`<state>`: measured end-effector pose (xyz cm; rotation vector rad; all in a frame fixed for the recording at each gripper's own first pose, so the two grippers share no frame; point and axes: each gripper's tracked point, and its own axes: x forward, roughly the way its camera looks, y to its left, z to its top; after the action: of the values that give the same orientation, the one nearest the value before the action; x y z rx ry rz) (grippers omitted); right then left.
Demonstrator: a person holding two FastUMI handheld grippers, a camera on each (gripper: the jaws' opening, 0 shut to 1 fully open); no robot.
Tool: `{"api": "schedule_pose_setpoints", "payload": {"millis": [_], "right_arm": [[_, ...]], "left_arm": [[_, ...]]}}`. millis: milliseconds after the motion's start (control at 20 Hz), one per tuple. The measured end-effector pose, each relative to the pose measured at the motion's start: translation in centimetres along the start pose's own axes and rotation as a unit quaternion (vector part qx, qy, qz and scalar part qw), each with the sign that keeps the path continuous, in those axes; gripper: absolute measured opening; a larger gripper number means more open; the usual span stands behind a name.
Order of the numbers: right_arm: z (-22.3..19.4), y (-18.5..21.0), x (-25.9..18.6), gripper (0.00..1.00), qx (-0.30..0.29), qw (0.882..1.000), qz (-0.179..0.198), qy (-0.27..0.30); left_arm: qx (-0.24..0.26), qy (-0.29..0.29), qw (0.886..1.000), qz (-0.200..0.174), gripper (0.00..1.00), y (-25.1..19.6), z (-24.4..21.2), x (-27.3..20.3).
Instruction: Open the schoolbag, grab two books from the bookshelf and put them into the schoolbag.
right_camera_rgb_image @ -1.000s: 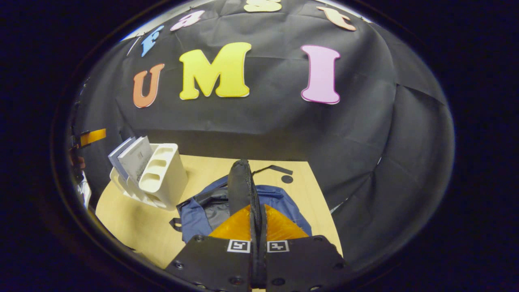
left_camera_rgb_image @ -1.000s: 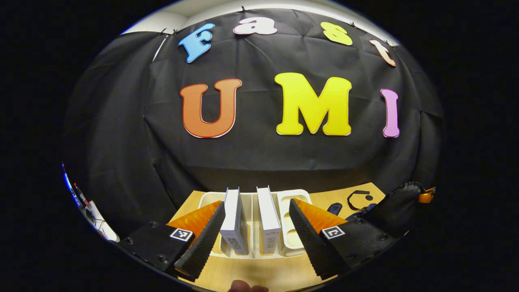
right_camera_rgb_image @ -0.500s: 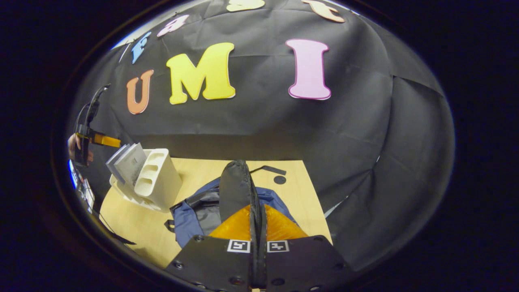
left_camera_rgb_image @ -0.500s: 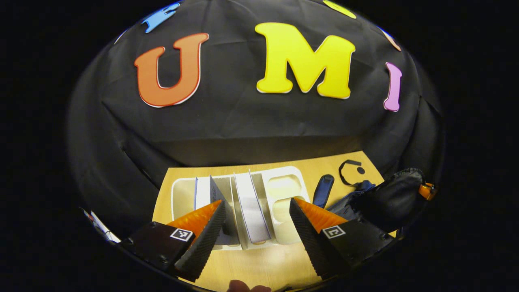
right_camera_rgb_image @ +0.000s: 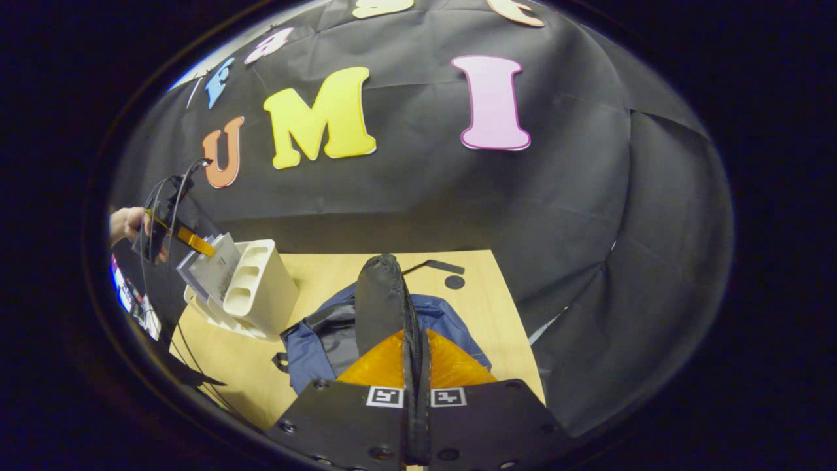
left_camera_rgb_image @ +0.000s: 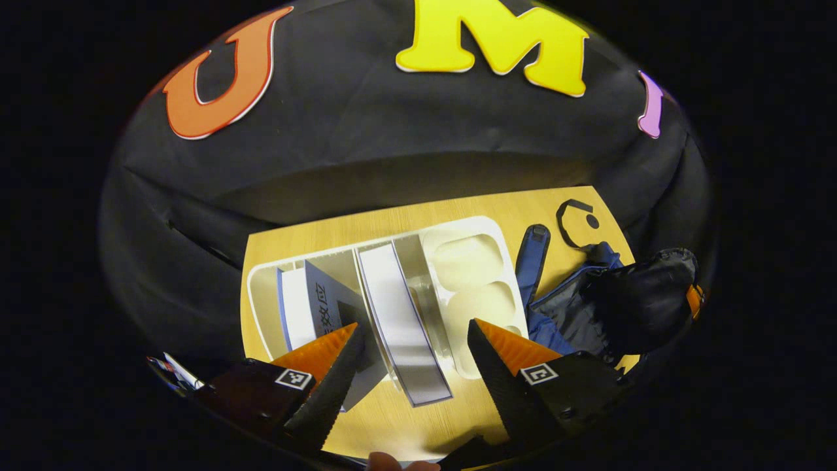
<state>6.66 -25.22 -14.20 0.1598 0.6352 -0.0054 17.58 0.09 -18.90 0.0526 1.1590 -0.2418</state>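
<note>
A white bookshelf holds two upright books. In the left gripper view I look down on them: a leaning book on the left and a white book beside it. My left gripper hangs open above them, its fingers on either side of the white book, apart from it. The blue and black schoolbag lies to the right of the shelf. In the right gripper view my right gripper is shut on the schoolbag's black flap, holding it up. The left gripper shows over the books.
The wooden table carries the bookshelf on its left and the schoolbag in the middle. A black strap with a round disc lies behind the bag. A hand holds the left gripper. Black cloth walls stand close around the table.
The left gripper has risen and tipped downward, so the books are now seen from above, with the white book between its fingers. The right gripper keeps hold of the flap, almost still.
</note>
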Motion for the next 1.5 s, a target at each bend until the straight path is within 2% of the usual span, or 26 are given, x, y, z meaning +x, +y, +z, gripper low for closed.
{"api": "schedule_pose_setpoints", "payload": {"millis": [50, 150, 300, 550, 700, 750, 850, 950, 1000, 1150, 1200, 1250, 1500], "right_arm": [[-0.1, 0.0, 0.1, 0.0, 0.0, 1.0, 0.001, 0.002], [-0.3, 0.0, 0.2, 0.0, 0.003, 1.0, 0.003, 0.005], [-0.6, 0.0, 0.3, 0.0, 0.006, 1.0, 0.007, 0.007], [-1.2, 0.0, 0.3, 0.01, 0.011, 1.0, 0.011, 0.011], [-1.4, -0.1, 0.1, 0.0, 0.015, 1.0, 0.012, 0.009], [-1.4, 0.0, 0.1, 0.0, 0.017, 1.0, 0.013, 0.009], [-1.5, 0.3, 0.1, 0.01, 0.02, 1.0, 0.015, 0.007], [-1.3, 0.4, 0.2, 0.0, 0.021, 1.0, 0.015, 0.004], [-1.3, 0.6, 0.3, 0.0, 0.022, 1.0, 0.016, 0.002], [-1.3, 1.1, 0.2, 0.0, 0.019, 1.0, 0.018, -0.001], [-1.3, 1.3, 0.2, 0.0, 0.021, 1.0, 0.02, -0.002], [-1.5, 1.5, 0.3, 0.0, 0.022, 1.0, 0.021, -0.002], [-1.6, 2.0, 0.0, 0.0, 0.017, 1.0, 0.017, 0.0]], "left_arm": [[-0.01, 0.021, 1.0, -0.008, 0.96, -0.4, -0.7, 0.5], [-0.03, 0.057, 0.998, -0.016, 0.99, -0.6, -1.8, 1.1], [-0.05, 0.092, 0.994, -0.005, 0.94, 0.1, -2.8, 2.1], [-0.09, 0.131, 0.987, -0.01, 0.83, -0.2, -4.2, 3.3], [-0.09, 0.139, 0.986, -0.005, 0.74, -0.3, -4.0, 3.4], [-0.091, 0.143, 0.985, 0.0, 0.76, -0.2, -4.0, 3.4], [-0.094, 0.164, 0.982, 0.027, 0.51, 0.3, -4.8, 3.2], [-0.096, 0.162, 0.982, 0.033, 0.42, 0.1, -4.7, 2.4], [-0.095, 0.157, 0.982, 0.036, 0.45, 0.4, -4.7, 1.7], [-0.095, 0.138, 0.986, 0.02, 0.44, -0.1, -5.0, -1.3], [-0.094, 0.132, 0.987, 0.012, 0.47, -0.4, -5.2, -2.5], [-0.092, 0.124, 0.988, 0.007, 0.43, -0.5, -5.3, -3.7], [-0.1, 0.083, 0.991, -0.015, 0.43, 0.1, -6.9, -11.0]]}}
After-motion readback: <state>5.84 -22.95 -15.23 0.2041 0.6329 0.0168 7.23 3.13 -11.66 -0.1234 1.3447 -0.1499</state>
